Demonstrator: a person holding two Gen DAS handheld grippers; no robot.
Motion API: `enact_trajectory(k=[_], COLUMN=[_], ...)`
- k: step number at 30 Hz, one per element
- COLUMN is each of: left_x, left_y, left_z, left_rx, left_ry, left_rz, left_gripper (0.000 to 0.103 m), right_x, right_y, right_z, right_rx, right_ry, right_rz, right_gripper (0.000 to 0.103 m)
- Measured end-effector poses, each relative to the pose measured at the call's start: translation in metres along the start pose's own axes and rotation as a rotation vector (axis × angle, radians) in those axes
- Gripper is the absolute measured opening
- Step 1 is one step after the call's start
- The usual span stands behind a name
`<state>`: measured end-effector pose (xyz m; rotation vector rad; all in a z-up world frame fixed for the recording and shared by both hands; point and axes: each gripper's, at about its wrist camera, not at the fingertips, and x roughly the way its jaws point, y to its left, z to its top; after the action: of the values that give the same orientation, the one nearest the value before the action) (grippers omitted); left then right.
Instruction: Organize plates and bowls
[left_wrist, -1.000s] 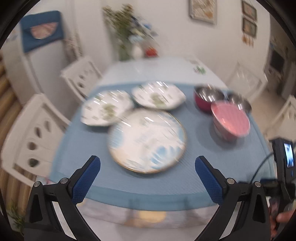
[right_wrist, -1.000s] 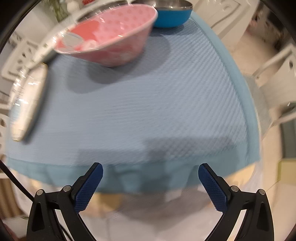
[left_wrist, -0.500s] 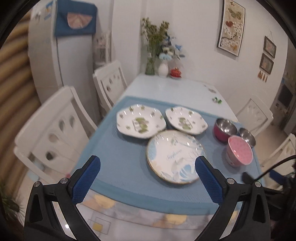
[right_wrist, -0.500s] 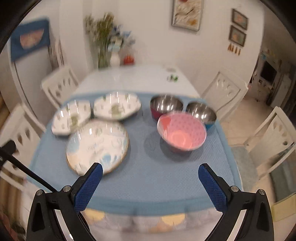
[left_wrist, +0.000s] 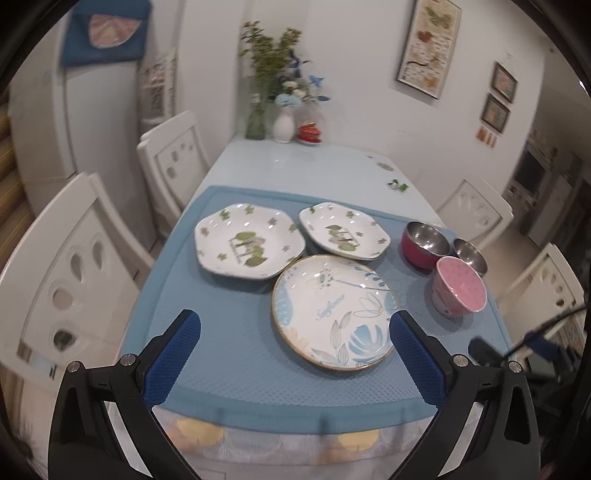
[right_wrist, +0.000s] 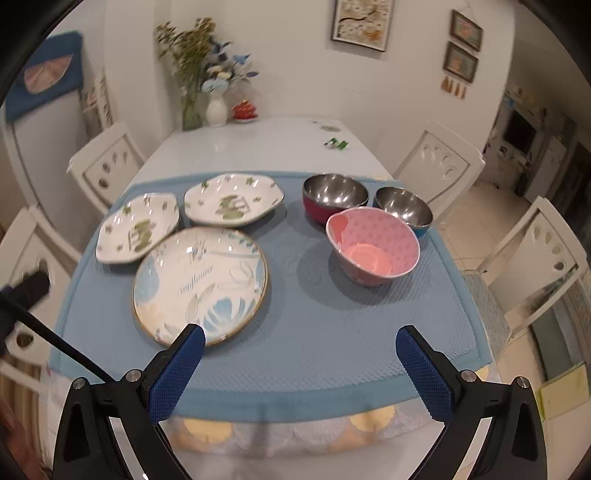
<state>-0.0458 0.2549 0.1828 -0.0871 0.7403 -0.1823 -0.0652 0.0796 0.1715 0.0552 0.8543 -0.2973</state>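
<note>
On the blue mat (left_wrist: 221, 332) (right_wrist: 332, 332) lie a round blue-leaf plate (left_wrist: 334, 310) (right_wrist: 201, 284) and two white octagonal plates with green print (left_wrist: 249, 240) (left_wrist: 343, 230) (right_wrist: 138, 227) (right_wrist: 232, 199). To the right stand a pink dotted bowl (left_wrist: 458, 286) (right_wrist: 373, 245), a red steel bowl (left_wrist: 424, 243) (right_wrist: 334, 194) and a blue steel bowl (left_wrist: 469, 254) (right_wrist: 402, 208). My left gripper (left_wrist: 293, 354) hovers open above the mat's near edge, in front of the round plate. My right gripper (right_wrist: 299, 360) is open too, near the front edge, short of the pink bowl. Both hold nothing.
White chairs (left_wrist: 70, 258) (right_wrist: 436, 162) flank the table on both sides. At the far end stand vases with flowers (left_wrist: 282, 96) (right_wrist: 216, 107) and a small red pot (left_wrist: 309, 131). A small green item (right_wrist: 336, 143) lies on the bare tabletop beyond the mat.
Both grippers have pulled back and up from close over the mat, so the whole table setting is now in view. The dishes have not moved.
</note>
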Motion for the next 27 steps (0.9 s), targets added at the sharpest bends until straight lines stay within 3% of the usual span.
enact_trajectory(k=[5,16,27], left_x=[0.004,0.037,0.048], left_y=[-0.001,-0.002,0.010], left_z=[0.013,0.023,0.022], left_rx=[0.030,0.030,0.002], left_ry=[-0.038,0.015,0.062], left_rz=[0.012,0.000,0.031], left_gripper=[0.102,0.102,0.102], right_x=[-0.003,0.023,0.038], right_y=[0.003,-0.011,0.006], right_z=[0.010,0.016,0.021], right_rx=[0.007,0.092,0.023], right_ry=[-0.060,-0.009,0.018], right_rz=[0.016,0.116,0.126], right_gripper=[0.103,0.103,0.103])
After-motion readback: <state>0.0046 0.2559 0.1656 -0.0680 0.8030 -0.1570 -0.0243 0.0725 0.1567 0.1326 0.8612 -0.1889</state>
